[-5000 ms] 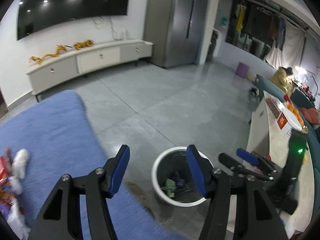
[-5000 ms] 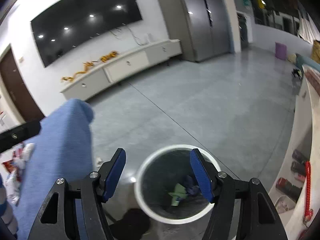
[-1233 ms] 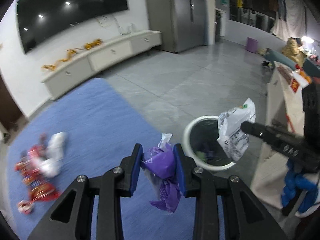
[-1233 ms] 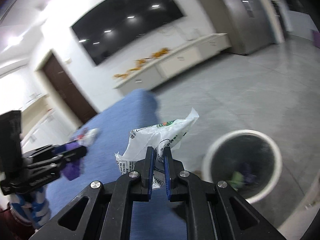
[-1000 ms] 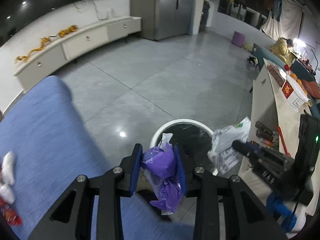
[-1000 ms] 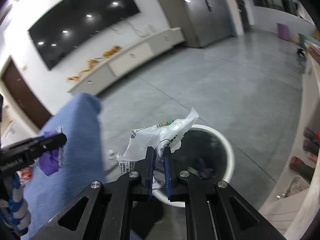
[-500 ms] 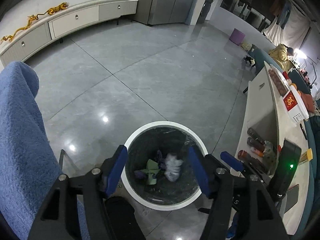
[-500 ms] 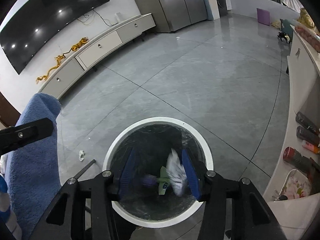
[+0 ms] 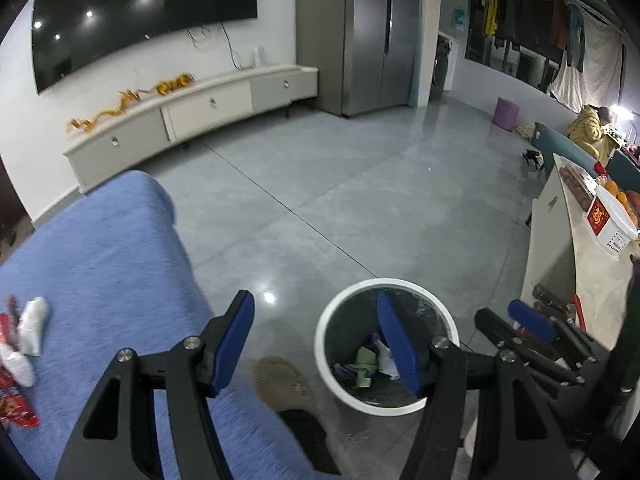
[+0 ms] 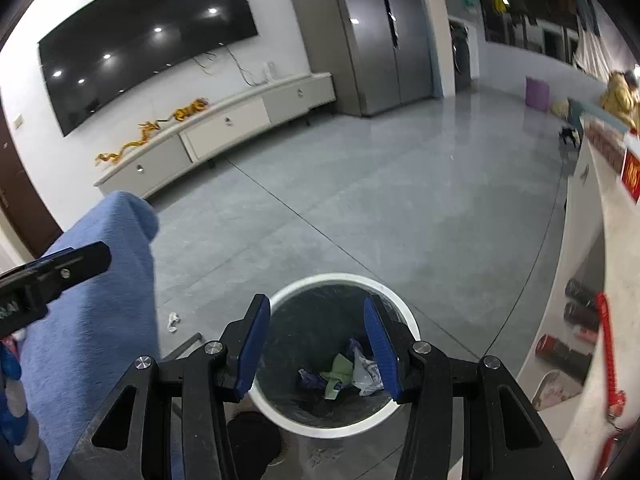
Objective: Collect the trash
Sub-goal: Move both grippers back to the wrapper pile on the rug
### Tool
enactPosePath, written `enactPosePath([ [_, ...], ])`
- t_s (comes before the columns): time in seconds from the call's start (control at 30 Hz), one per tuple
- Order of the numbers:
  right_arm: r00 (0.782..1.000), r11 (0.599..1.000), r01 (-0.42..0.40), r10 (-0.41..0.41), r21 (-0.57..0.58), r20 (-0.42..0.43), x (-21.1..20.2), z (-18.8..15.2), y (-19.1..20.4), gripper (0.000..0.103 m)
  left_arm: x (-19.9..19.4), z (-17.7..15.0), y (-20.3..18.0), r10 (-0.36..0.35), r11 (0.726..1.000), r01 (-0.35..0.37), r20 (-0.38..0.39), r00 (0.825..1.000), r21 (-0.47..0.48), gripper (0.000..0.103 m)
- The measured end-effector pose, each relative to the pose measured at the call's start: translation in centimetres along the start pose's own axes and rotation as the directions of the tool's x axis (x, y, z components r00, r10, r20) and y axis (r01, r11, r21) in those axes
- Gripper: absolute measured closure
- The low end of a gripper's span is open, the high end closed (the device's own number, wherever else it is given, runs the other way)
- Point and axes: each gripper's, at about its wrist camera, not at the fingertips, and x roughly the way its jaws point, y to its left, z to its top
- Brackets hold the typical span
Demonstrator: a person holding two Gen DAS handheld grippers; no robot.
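**Both tongs empty above the bin**

A second ago the left gripper [image 9: 316,344] clamped a crumpled purple plastic bag and the right gripper [image 10: 316,350] pinched a white printed plastic bag. Now both sets of blue-padded jaws stand roughly half open with nothing between them. Both bags lie in the round white-rimmed waste bin with the black liner [image 9: 332,376] [image 10: 404,320].

In the left wrist view, a blue textured cloth surface [image 9: 100,264] fills the frame from 7 to 10 o'clock, with red and white wrappers [image 9: 20,352] at its 9 o'clock edge. The bin sits at 5 o'clock, upright, mouth facing up. The right gripper's fingers reach in at 4 o'clock.

In the right wrist view, the bin is at 6 o'clock, directly under the jaws. Inside lie the purple bag [image 10: 310,378], a green scrap [image 10: 340,368] and the white bag [image 10: 366,374], all crumpled, with no clear long axis. A small white scrap [image 10: 173,320] lies on the grey floor at 8 o'clock.

The white bag's print is too small to read.
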Motion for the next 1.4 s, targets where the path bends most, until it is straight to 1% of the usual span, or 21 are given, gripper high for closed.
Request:
enactPosePath([
  [0.2, 0.997, 0.998, -0.032, 0.036, -0.054, 0.071, -4.0, 0.7, 2.8, 0.056, -3.5, -1.3, 2.2, 0.039, 0.999, -0.039, 0.038, 0.999, -0.021, 0.040],
  [0.37, 0.991, 0.994, -0.062, 0.072, -0.093, 0.111, -6.0, 1.4, 4.9, 0.056, -6.0, -2.3, 4.4, 0.065, 0.997, -0.062, 0.063, 0.996, -0.047, 0.038],
  [0.57, 0.986, 0.986, -0.089, 0.108, -0.141, 0.131, -7.4, 1.8, 7.5, 0.056, -8.5, -3.2, 6.4, 0.085, 0.994, -0.078, 0.104, 0.991, -0.075, 0.038],
  [0.73, 0.984, 0.980, -0.097, 0.121, -0.173, 0.132, -7.6, 1.7, 9.2, 0.056, -9.9, -3.8, 8.2, 0.098, 0.991, -0.085, 0.126, 0.987, -0.107, 0.038],
  [0.87, 0.984, 0.975, -0.108, 0.133, -0.196, 0.119, -7.2, 1.6, 11.0, 0.056, -10.6, -4.3, 9.8, 0.118, 0.986, -0.100, 0.135, 0.984, -0.132, 0.037],
  [0.9, 0.984, 0.972, -0.112, 0.138, -0.205, 0.115, -7.2, 1.6, 11.4, 0.056, -10.7, -4.5, 10.3, 0.122, 0.985, -0.103, 0.135, 0.983, -0.139, 0.036],
  [0.93, 0.983, 0.970, -0.118, 0.144, -0.213, 0.111, -7.1, 1.6, 12.0, 0.056, -10.9, -4.6, 10.8, 0.127, 0.983, -0.106, 0.136, 0.983, -0.148, 0.031],
  [1.0, 0.982, 0.965, -0.131, 0.158, -0.229, 0.101, -6.9, 1.4, 13.2, 0.056, -11.1, -5.2, 12.0, 0.139, 0.979, -0.115, 0.139, 0.980, -0.171, 0.027],
  [1.17, 0.974, 0.937, -0.194, 0.219, -0.291, 0.056, -5.6, 1.4, 17.2, 0.056, -12.1, -7.2, 16.3, 0.182, 0.963, -0.149, 0.134, 0.974, -0.225, 0.027],
  [1.3, 0.955, 0.896, -0.277, 0.296, -0.348, 0.000, -4.6, 0.8, 21.7, 0.054, -13.3, -9.8, 21.0, 0.233, 0.939, -0.192, 0.119, 0.965, -0.284, 0.027],
  [1.4, 0.926, 0.846, -0.368, 0.373, -0.386, -0.065, -3.7, -0.2, 25.4, 0.053, -14.5, -12.0, 25.4, 0.297, 0.908, -0.248, 0.101, 0.949, -0.339, 0.027],
])
